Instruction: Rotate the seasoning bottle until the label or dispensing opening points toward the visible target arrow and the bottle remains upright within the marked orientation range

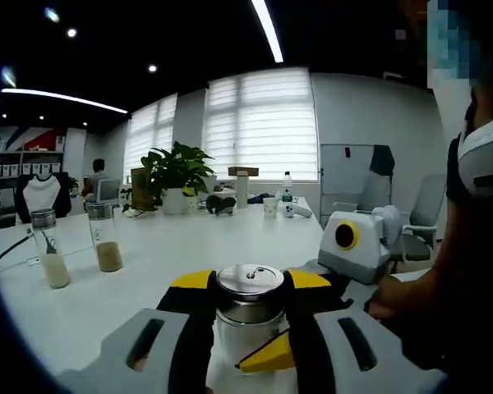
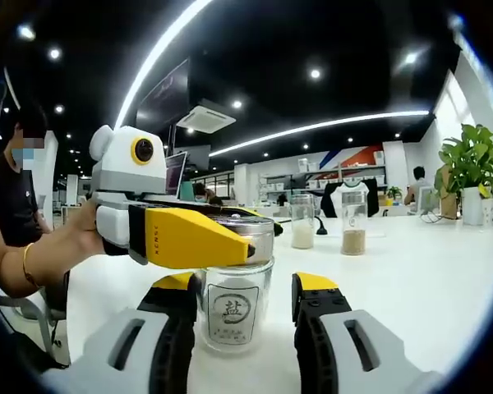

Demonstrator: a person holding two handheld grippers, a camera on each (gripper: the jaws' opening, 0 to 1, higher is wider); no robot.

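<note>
Glass with a steel cap, the seasoning bottle [image 2: 234,300] stands upright on the white table [image 2: 427,279], its printed label facing the right gripper view. Left tongs [image 1: 248,283] are closed on the cap, yellow-tipped jaws pressed against both sides. Right tongs [image 2: 246,312] bracket the jar's body, though whether their pads touch the glass cannot be told. A person's hand [image 2: 80,238] holds the left tool. Two more seasoning jars [image 1: 78,246] stand well apart toward a potted plant [image 1: 177,172] at the table's far end.
</note>
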